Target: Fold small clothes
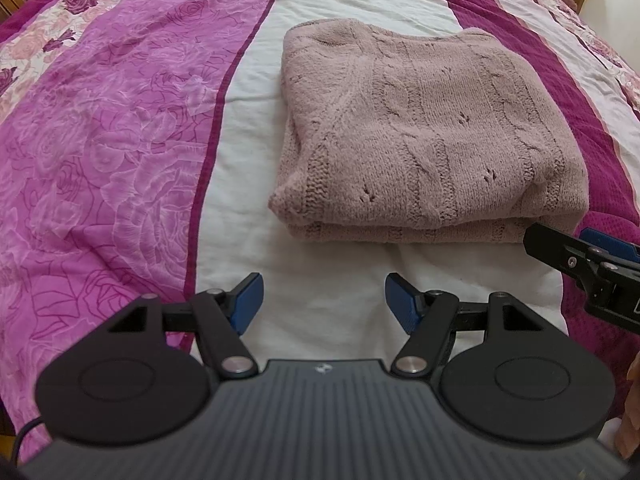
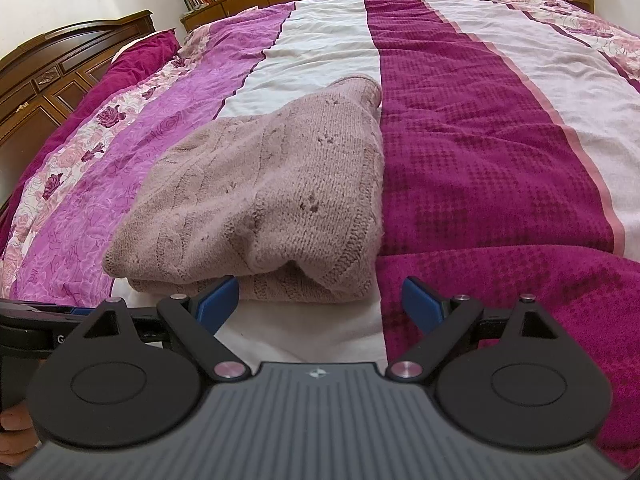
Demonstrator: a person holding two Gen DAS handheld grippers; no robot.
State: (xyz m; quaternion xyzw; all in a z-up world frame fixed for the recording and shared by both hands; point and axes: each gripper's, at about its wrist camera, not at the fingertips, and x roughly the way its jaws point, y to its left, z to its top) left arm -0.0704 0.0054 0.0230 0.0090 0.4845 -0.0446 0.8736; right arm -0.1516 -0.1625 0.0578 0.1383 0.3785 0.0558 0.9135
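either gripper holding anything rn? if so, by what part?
Nothing held. The left gripper and the right gripper are both open, short of the folded dusty-pink cable-knit sweater lying on the striped magenta-and-white bedspread.

dusty pink cable-knit sweater (image 1: 424, 132), bedspread (image 1: 120, 140) striped magenta, white and rose-print purple, blue gripper pads (image 1: 248, 300), dark brown headboard (image 2: 60, 68)

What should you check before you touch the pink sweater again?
1. Sweater folded in layers: ok.
2. Sweater lies on the bed, not hanging off: ok.
3. Left gripper open, holding nothing: ok.
4. Right gripper open, holding nothing: ok.
5. Right gripper close to the sweater's near edge: ok.
6. Sleeves tucked neatly inside: cannot tell.
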